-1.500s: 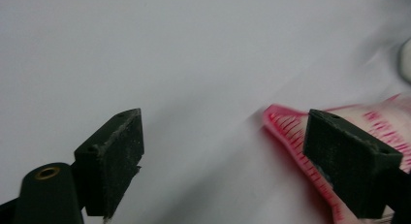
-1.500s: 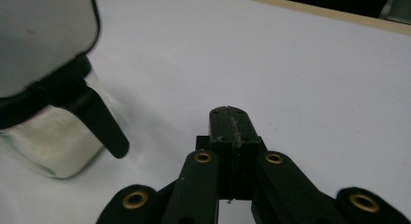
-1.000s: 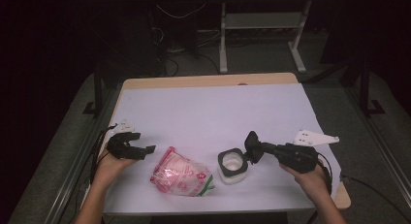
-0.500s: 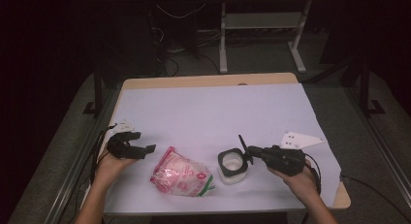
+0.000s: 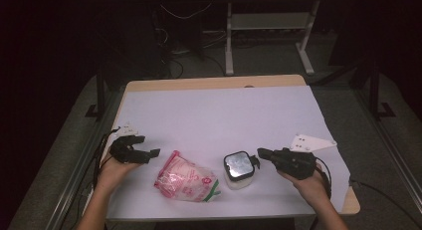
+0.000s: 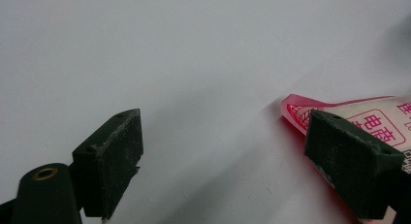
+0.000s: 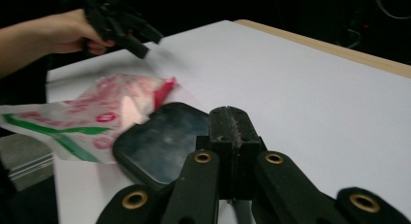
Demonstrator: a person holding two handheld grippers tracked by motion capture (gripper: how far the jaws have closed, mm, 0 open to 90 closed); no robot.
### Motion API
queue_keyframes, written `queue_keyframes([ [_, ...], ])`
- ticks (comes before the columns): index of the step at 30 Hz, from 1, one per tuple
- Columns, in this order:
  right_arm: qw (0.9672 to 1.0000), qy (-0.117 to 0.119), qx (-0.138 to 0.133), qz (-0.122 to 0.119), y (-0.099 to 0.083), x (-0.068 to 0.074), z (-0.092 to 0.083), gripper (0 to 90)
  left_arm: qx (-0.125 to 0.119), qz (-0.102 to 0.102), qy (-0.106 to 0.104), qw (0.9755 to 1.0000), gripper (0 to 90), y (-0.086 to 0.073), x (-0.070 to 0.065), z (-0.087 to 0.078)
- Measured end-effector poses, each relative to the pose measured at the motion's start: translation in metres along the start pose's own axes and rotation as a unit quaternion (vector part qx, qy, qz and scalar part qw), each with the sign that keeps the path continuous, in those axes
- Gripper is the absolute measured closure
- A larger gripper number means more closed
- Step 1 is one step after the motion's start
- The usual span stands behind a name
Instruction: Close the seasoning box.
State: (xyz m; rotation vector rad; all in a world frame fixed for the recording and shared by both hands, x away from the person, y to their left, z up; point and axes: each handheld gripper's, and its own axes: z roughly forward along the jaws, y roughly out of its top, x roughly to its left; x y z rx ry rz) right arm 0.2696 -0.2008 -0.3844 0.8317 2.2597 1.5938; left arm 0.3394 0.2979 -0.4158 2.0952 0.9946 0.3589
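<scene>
Worryingly, the right gripper (image 5: 260, 153), jaws pressed together beside the lidded jar (image 5: 239, 170), could have knocked it into the pink bag (image 5: 185, 177) while the left gripper (image 5: 149, 155) waited spread.

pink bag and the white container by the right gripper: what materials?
Pink bag: thin glossy plastic film, judging by its crinkles and glare. White container: looks like rigid matte plastic; its dark lid is smooth and reflective, perhaps plastic or glass.
</scene>
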Motion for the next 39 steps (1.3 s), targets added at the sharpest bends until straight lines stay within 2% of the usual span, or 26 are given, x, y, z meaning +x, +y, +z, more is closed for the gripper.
queue_keyframes([
  [4,0.9994,-0.030,0.003,0.015,-0.006,-0.013,-0.004,82.0,0.001,-0.001,-0.001,1.0000,13.8,0.000,0.000,0.000],
  [5,0.9989,-0.045,0.003,0.017,-0.008,-0.015,-0.005,77.0,0.000,-0.001,-0.001,1.0000,13.8,0.000,0.000,0.000],
  [7,0.9981,-0.057,0.003,0.024,-0.011,-0.021,-0.007,71.7,-0.001,-0.001,-0.003,1.0000,13.8,0.000,0.000,0.000],
  [8,0.9968,-0.075,0.005,0.027,-0.014,-0.025,-0.008,65.9,-0.002,-0.006,-0.005,1.0000,13.8,0.000,0.000,0.000],
  [11,0.9947,-0.094,0.011,0.040,-0.020,-0.033,-0.009,56.7,-0.010,-0.014,-0.008,0.9998,13.8,0.000,-0.001,-0.001],
  [16,0.9900,-0.127,0.031,0.054,-0.034,-0.047,-0.010,44.5,-0.005,-0.007,-0.010,0.9999,13.7,0.000,-0.002,-0.001],
  [20,0.9854,-0.151,0.036,0.071,-0.044,-0.059,-0.013,32.1,-0.005,-0.006,-0.009,0.9999,13.7,-0.001,-0.007,-0.003],
  [21,0.9842,-0.154,0.040,0.077,-0.047,-0.062,-0.013,29.6,-0.013,0.001,-0.006,0.9999,13.7,-0.003,-0.008,-0.004],
  [22,0.9825,-0.161,0.046,0.083,-0.050,-0.065,-0.013,26.4,-0.025,-0.006,-0.007,0.9996,13.8,-0.006,-0.010,-0.005],
  [25,0.9791,-0.178,0.049,0.086,-0.058,-0.071,-0.013,19.1,-0.014,-0.003,-0.008,0.9999,13.7,-0.012,-0.013,-0.007],
  [28,0.9752,-0.199,0.047,0.085,-0.064,-0.075,-0.012,16.0,-0.020,-0.007,-0.010,0.9997,13.7,-0.017,-0.016,-0.010],
  [30,0.9746,-0.196,0.054,0.093,-0.068,-0.078,-0.011,15.2,-0.023,-0.009,-0.010,0.9996,13.8,-0.018,-0.016,-0.010],
  [31,0.9740,-0.200,0.056,0.089,-0.070,-0.079,-0.010,14.9,-0.024,-0.005,-0.010,0.9996,13.8,-0.017,-0.015,-0.010],
  [33,0.9743,-0.199,0.056,0.090,-0.070,-0.080,-0.011,14.8,-0.025,-0.008,-0.012,0.9996,13.8,-0.017,-0.017,-0.009],
  [37,0.9746,-0.199,0.053,0.088,-0.070,-0.080,-0.011,14.5,-0.025,0.000,-0.012,0.9996,13.8,-0.017,-0.016,-0.008],
  [39,0.9747,-0.199,0.051,0.089,-0.070,-0.080,-0.012,14.5,-0.030,-0.006,-0.012,0.9995,13.8,-0.016,-0.017,-0.009],
])
